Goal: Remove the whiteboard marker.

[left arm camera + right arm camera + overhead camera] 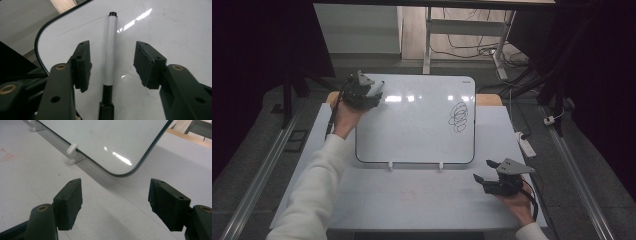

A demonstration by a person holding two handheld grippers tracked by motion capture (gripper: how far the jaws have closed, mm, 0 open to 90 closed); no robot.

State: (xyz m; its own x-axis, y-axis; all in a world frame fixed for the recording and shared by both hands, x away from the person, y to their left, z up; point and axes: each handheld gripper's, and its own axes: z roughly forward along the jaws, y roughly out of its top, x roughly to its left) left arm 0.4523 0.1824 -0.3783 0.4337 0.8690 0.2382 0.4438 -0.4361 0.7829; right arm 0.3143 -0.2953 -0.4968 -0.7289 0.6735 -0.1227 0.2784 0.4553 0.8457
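Grey table top (422, 200), white clips (390, 165) — floor cables (472, 50)

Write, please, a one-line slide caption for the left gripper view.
Open left tongs straddle a silver marker lying on the whiteboard near its rounded corner, jaws not touching it.

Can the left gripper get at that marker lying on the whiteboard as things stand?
Probably yes. The left gripper is open with a jaw on each side of the marker, which lies flat on the whiteboard. Nothing sits between the jaws and the marker.
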